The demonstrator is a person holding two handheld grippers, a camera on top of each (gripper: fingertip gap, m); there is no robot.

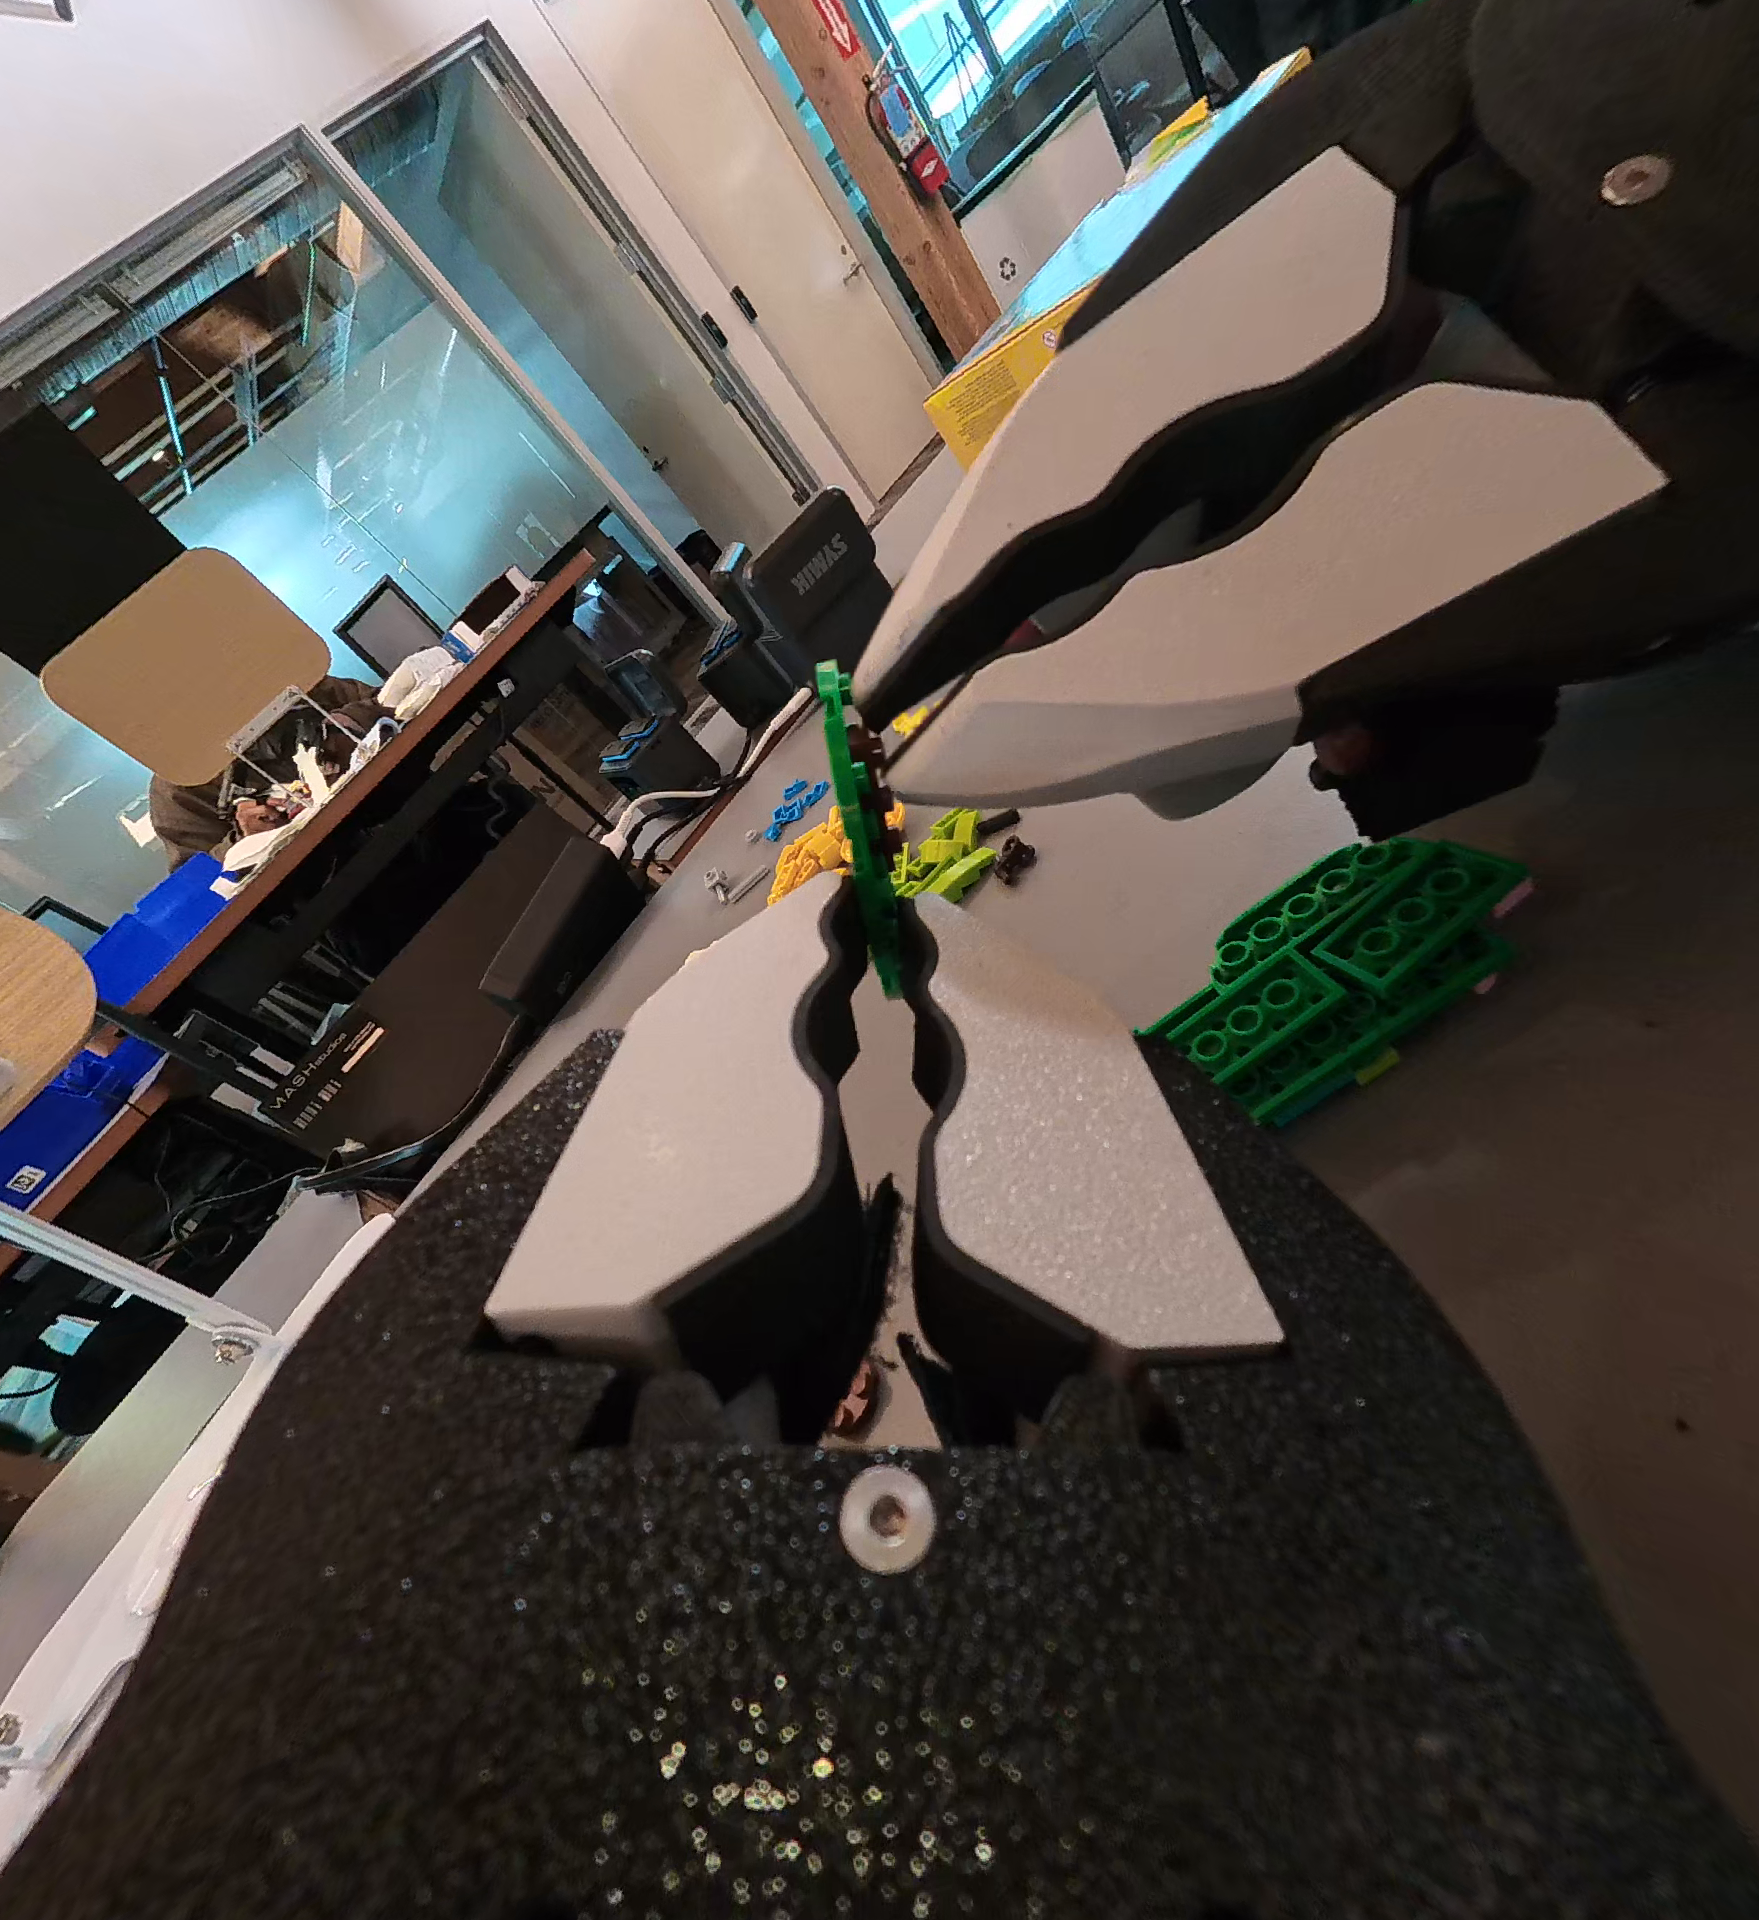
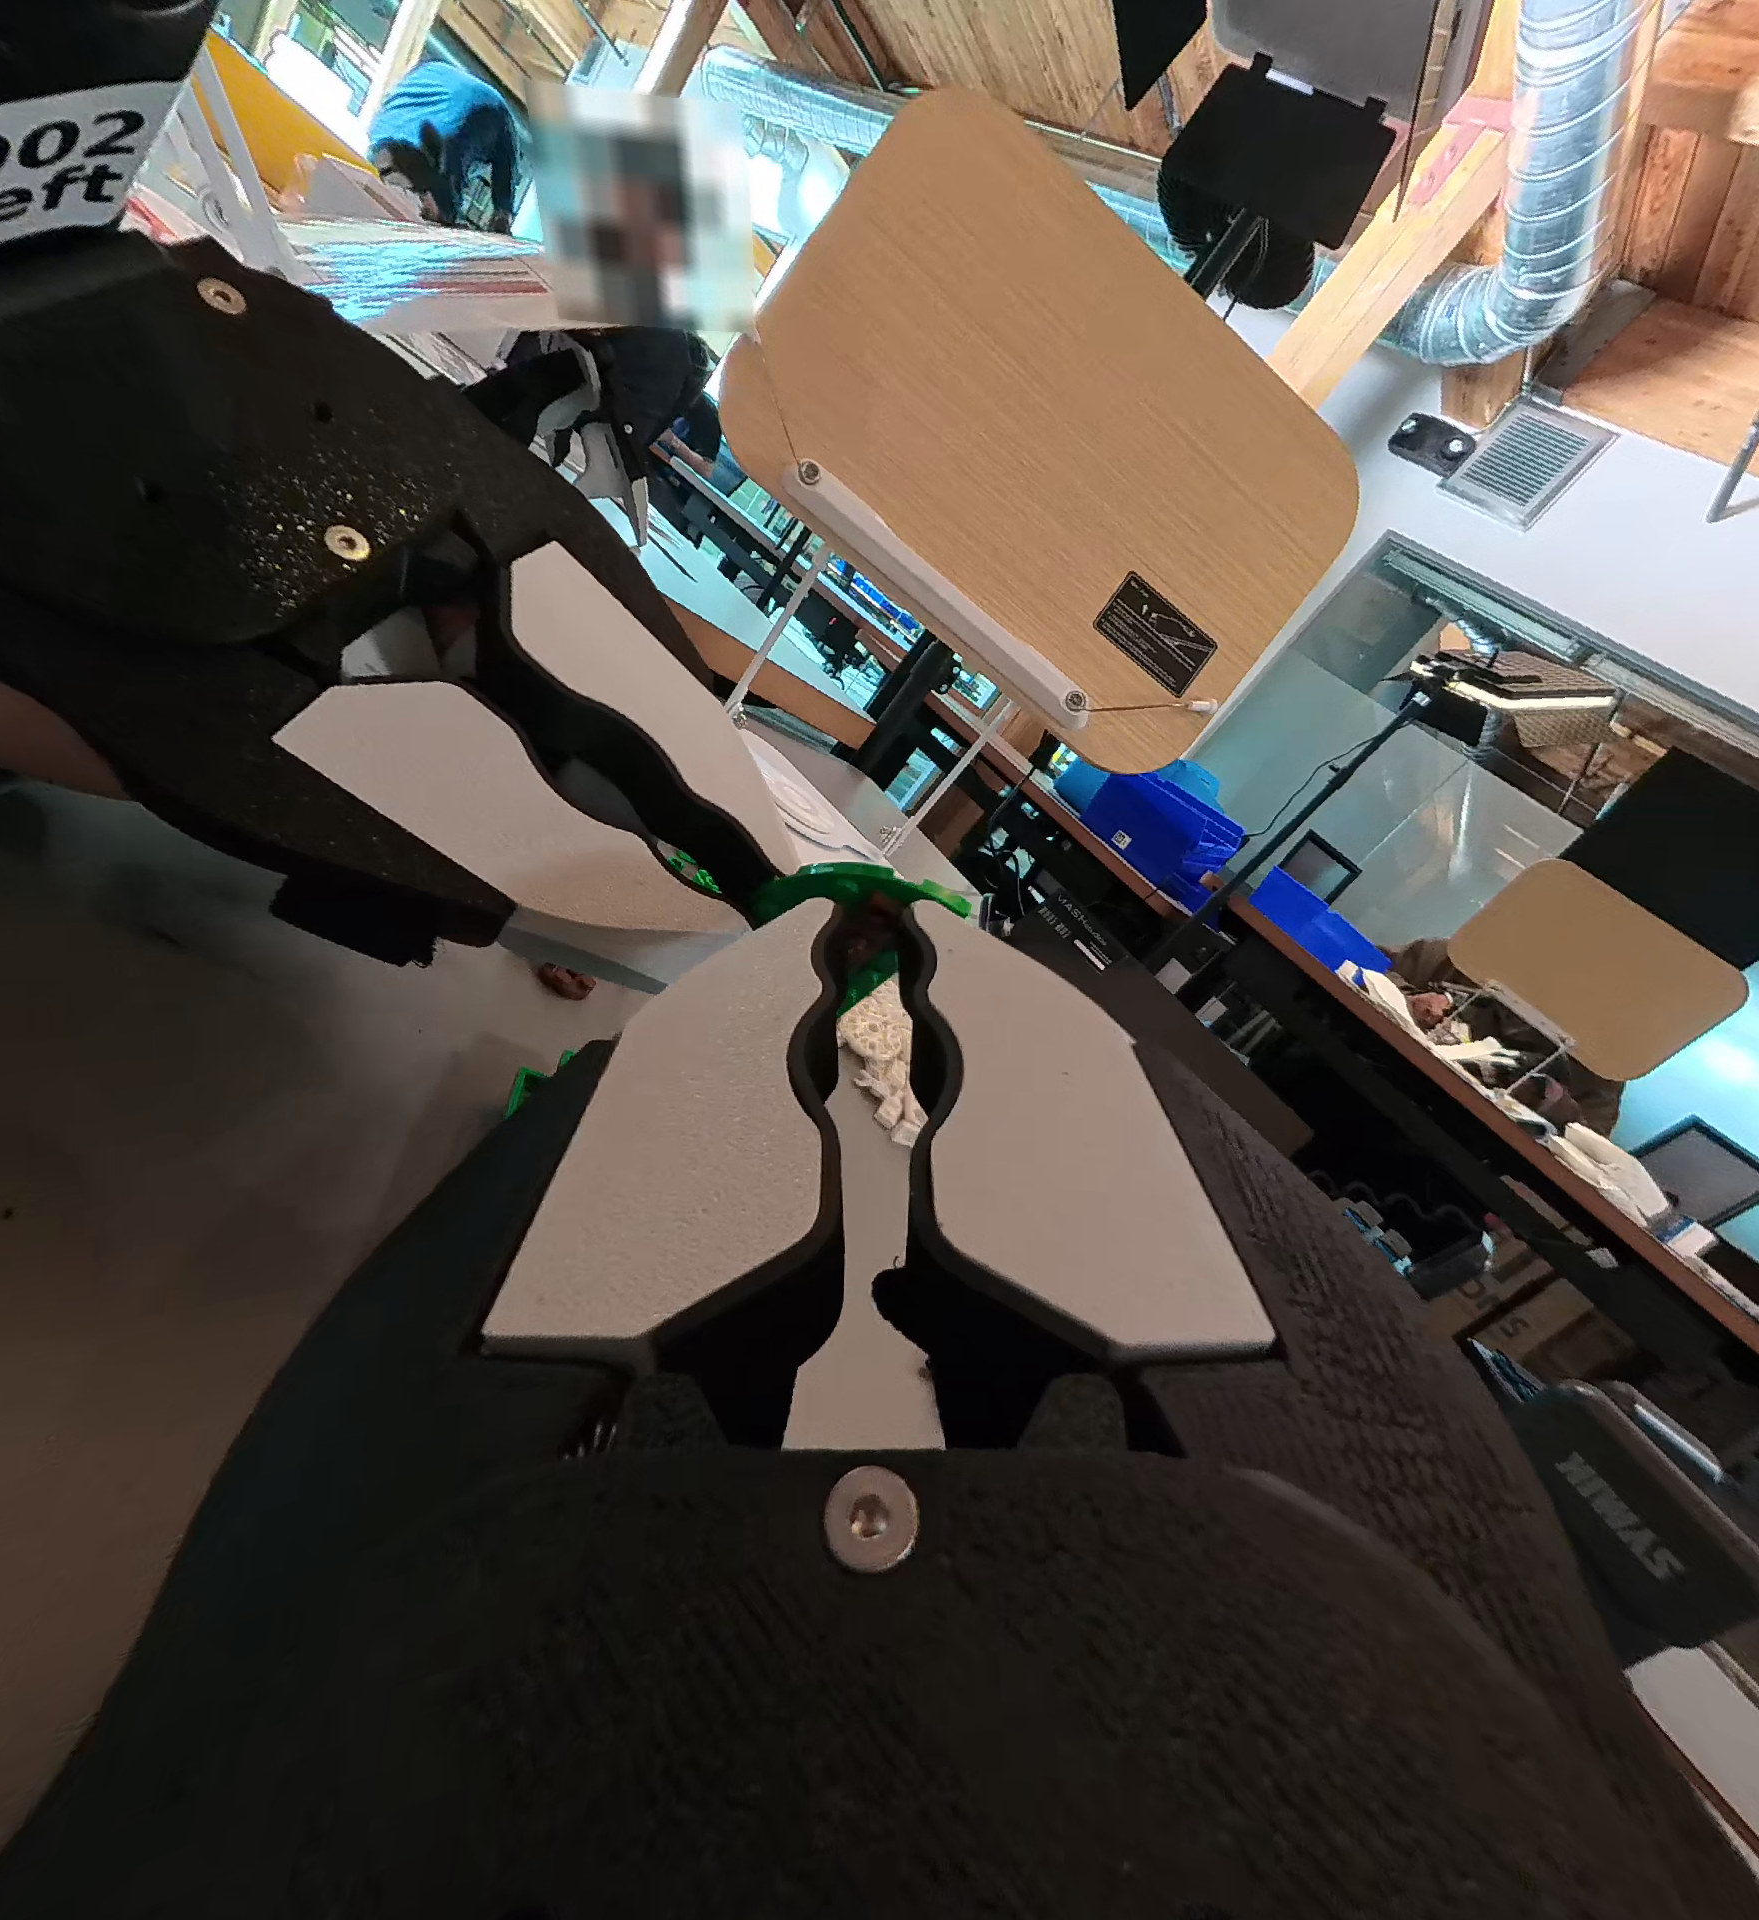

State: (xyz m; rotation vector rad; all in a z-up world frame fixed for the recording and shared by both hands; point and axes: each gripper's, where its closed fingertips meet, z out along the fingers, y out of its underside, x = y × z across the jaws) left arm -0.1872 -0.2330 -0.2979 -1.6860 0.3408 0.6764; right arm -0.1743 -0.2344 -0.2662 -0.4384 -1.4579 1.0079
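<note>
With my left gripper point(image 1: 880, 940) clamping the thin green studded plastic plate point(image 1: 859, 831) upright, my right gripper point(image 1: 880, 748) pinches a small dark-brown brick point(image 1: 867, 746) against its studs, seemingly not fully seated.

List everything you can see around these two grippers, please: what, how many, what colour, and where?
Green toy-brick plate: one, with dark brown studs, held on edge above the table.
Green brick assembly: one, on the table, to the right.
Loose bricks: several small heaps, yellow, lime, blue, behind the plate.
White pieces: one heap, on the table under the right gripper.
Yellow box: one, far end of the table.
Grey table: one.
Wooden panels: two, on stands.
Left gripper: grey fingers clamped on the plate's lower edge.
Right gripper: tips at a brown stud on the plate's upper part.
</note>
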